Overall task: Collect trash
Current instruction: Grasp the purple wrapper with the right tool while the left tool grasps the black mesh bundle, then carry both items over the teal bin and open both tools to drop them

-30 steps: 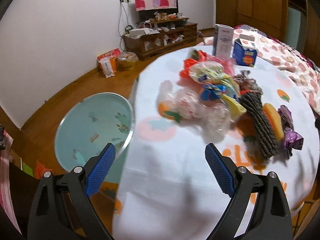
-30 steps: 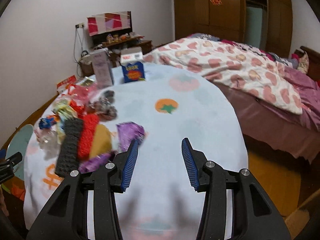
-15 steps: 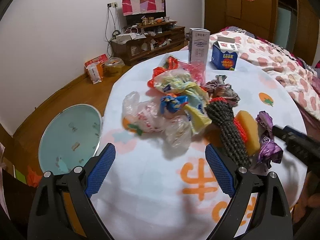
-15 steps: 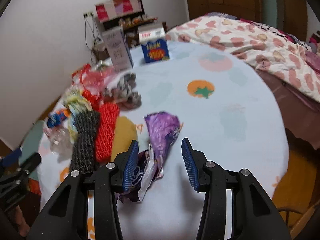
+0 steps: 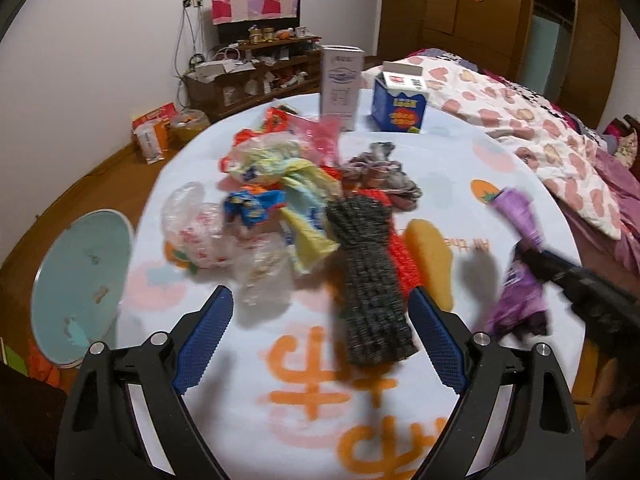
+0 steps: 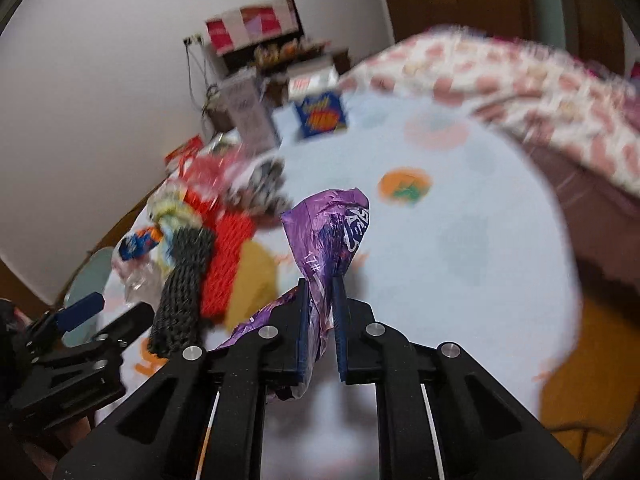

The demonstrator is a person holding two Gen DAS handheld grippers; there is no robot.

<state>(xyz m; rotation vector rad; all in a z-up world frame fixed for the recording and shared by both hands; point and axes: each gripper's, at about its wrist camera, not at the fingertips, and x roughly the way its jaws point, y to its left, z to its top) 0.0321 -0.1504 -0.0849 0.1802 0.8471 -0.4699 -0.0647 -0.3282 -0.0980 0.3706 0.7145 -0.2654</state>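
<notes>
We see right gripper point(image 6: 320, 300) just closed, now clamped on purple wrapper point(image 6: 328, 232), lifted off table's point(image 6: 480, 248) near right. Left gripper point(image 5: 320, 344) apart, empty. First trash secured; bin point(image 5: 80, 280) far left.

Crumpled purple wrapper point(image 6: 326, 236) stands pinched upright above the table.

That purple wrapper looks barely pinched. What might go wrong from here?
1. The right gripper is shut on the purple wrapper at a thin twisted part; both ends hang free, so it might slip out.
2. The bin sits beyond the table's far edge, so the carry passes over the trash pile and the open left gripper; the dangling tail may snag.
</notes>
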